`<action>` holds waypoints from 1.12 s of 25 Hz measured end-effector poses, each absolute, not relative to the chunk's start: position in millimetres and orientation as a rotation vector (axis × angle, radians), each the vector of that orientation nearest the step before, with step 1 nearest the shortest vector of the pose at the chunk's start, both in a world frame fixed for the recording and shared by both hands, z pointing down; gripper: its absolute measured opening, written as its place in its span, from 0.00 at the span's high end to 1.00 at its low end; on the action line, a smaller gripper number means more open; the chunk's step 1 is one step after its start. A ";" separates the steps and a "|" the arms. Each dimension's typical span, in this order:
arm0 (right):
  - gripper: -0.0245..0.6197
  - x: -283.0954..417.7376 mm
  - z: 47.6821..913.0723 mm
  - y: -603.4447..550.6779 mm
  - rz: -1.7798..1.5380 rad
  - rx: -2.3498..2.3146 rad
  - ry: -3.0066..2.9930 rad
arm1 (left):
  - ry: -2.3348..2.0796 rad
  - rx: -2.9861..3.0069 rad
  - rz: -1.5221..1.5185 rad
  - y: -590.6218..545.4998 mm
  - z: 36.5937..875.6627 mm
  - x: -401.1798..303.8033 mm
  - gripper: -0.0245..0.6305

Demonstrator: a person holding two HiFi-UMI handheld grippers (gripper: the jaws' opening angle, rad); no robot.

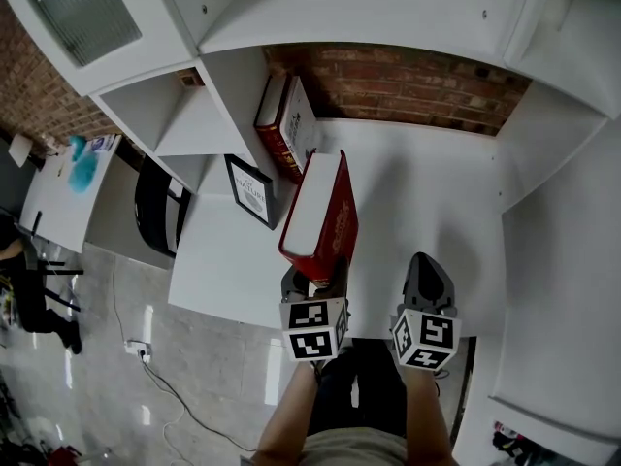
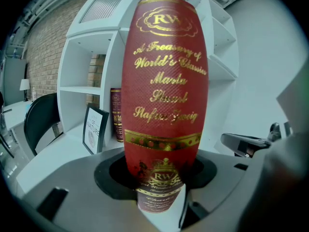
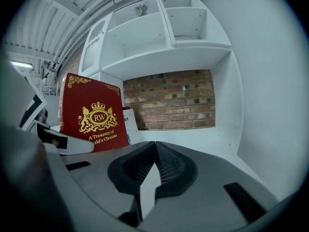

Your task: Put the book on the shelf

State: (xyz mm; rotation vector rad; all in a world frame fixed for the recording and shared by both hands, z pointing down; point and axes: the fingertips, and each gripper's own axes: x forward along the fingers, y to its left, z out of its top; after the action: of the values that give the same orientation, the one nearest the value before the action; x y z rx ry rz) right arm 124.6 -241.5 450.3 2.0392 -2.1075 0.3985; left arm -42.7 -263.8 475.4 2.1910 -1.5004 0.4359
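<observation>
Now my left gripper (image 1: pixel 313 289) (image 2: pixel 159 197) has its jaws set wide and pressed on the lower end of the spine of the thick red hardcover book with gold lettering (image 1: pixel 320 216) (image 2: pixel 164 95). The book stands upright at 12 o'clock from this gripper, over the flat white board of the white shelf unit (image 1: pixel 417 163). Whether its bottom edge touches the board, I cannot tell. In the right gripper view, the same book (image 3: pixel 94 115) shows its front cover at 10 o'clock.

My right gripper (image 1: pixel 427 282) (image 3: pixel 154 173) is at 3 o'clock from the left one, near it but apart. Its jaws are together and nothing is between them.

At 11 o'clock from the held book, a second dark red book (image 1: pixel 277 124) (image 2: pixel 116 112) leans on the white divider. At 9 o'clock, just beside the held book, stands a small black-framed card (image 1: pixel 249 190) (image 2: pixel 95 128). The red brick wall (image 1: pixel 398 81) (image 3: pixel 169 100) closes the back of the compartment at 12 o'clock.
</observation>
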 end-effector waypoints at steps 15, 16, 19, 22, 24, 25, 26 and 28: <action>0.94 154.9 446.2 -300.3 0.381 1.954 -2.176 | -1.577 2.145 0.439 -319.4 482.1 -9.0 0.59; 0.94 156.7 446.4 -303.4 0.382 1.945 -2.183 | -1.587 2.142 0.440 -323.1 481.9 -6.9 0.59; 0.94 161.4 447.6 -311.9 0.376 1.908 -2.205 | -1.621 2.126 0.431 -332.6 480.5 -1.7 0.59; 0.94 167.4 451.9 -319.2 0.380 1.882 -2.220 | -1.638 2.116 0.418 -340.3 480.8 4.0 0.59; 0.94 170.9 454.0 -323.2 0.384 1.867 -2.228 | -1.648 2.112 0.420 -344.8 481.7 7.5 0.59; 0.94 172.5 455.0 -324.6 0.385 1.860 -2.232 | -1.655 2.110 0.419 -346.5 481.8 8.9 0.59; 0.94 173.9 456.0 -325.9 0.387 1.853 -2.236 | -1.662 2.107 0.417 -347.9 481.9 10.2 0.59; 0.94 175.9 459.2 -329.0 0.393 1.844 -2.243 | -1.671 2.105 0.414 -350.9 483.1 12.5 0.59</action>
State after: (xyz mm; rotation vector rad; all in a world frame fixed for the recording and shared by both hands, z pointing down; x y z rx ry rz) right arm 175.9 -329.0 459.2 1.8435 -2.2427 0.3929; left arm 12.5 -350.9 483.1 2.1051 -1.6710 0.4143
